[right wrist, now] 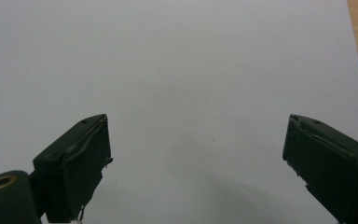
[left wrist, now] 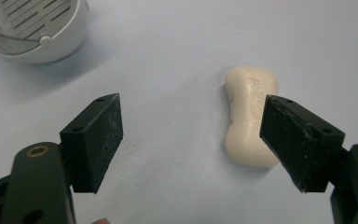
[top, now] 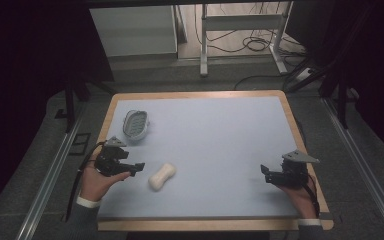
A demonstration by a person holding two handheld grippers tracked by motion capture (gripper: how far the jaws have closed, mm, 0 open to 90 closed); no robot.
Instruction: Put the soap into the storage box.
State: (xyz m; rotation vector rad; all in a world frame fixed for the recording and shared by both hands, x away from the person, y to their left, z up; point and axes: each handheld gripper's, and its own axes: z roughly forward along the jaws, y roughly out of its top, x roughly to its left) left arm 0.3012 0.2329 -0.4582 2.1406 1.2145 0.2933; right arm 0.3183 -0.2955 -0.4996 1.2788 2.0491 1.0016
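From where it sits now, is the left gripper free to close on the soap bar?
Probably yes. The left gripper is open, right beside the soap bar, with bare mat between. The bar sits off toward one jaw, so it needs a small sideways shift first.

One soap bar (top: 161, 176), one soap dish (top: 135, 124), two grippers.

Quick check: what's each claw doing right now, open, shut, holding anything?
Left claw: open, empty, soap bar just ahead near one jaw.
Right claw: open, empty, over bare mat.
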